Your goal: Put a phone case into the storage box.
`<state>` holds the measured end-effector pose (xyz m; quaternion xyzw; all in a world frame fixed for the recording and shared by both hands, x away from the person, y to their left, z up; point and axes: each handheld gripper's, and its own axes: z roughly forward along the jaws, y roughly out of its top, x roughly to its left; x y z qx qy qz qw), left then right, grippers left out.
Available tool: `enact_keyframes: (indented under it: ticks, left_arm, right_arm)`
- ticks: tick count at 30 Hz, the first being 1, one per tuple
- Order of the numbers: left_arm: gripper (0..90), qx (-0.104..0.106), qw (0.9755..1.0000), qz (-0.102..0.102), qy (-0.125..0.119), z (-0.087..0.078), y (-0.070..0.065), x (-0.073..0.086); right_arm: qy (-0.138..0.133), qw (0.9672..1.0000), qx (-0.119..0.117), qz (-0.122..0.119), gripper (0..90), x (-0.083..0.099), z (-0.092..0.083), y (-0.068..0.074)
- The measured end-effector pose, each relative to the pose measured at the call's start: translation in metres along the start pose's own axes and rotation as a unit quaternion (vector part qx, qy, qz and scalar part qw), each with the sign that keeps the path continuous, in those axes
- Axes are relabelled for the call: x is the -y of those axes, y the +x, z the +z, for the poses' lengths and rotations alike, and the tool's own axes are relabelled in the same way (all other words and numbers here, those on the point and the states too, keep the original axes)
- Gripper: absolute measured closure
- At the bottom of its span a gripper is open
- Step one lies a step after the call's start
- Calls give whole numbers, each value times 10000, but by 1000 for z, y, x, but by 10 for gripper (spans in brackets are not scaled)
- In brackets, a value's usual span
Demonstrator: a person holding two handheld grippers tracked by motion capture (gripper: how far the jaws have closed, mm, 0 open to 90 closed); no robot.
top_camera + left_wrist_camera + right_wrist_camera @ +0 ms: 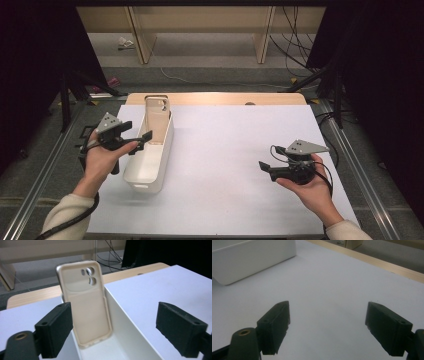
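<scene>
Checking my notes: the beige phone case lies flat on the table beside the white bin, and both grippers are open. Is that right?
Not quite. The phone case stands upright inside the white bin, leaning on its end wall, as the left gripper view shows. Both the left gripper and right gripper are open.

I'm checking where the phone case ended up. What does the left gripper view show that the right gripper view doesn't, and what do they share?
Left gripper view alone: the beige phone case stands tilted inside the white bin, leaning on its far end wall, camera cutouts up, beyond the open left gripper, untouched by its pads.

Right gripper view alone: the open right gripper over bare white table, nothing between its jaws.

Both: the white bin, the white table and its wooden edge.
</scene>
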<state>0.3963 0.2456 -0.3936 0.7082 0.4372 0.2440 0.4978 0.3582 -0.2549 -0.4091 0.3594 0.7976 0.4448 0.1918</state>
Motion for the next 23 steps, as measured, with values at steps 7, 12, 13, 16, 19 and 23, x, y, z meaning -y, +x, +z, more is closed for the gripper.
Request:
enact_keyframes:
  ticks: [7,12,13,16,19,23]
  left_arm:
    - [114,207,9997,134,-62,-15,-22,16]
    - [110,355,9989,228,-194,-21,-36,34]
    - [109,368,9988,253,-220,-21,-38,37]
    - [103,409,9983,306,-282,-23,-43,44]
    - [102,436,9978,407,-291,-24,-47,48]
    - [102,408,9972,551,-309,-24,-50,48]
  right_arm:
    - [-9,10000,-15,25,208,0,0,0]
    - [-11,10000,-38,13,206,1,-1,0]
    - [-17,10000,-40,18,206,1,-1,0]
    - [-21,10000,-47,25,200,1,0,0]
    - [-15,10000,-68,32,200,1,0,1]
    - [-28,10000,-76,48,197,1,0,1]
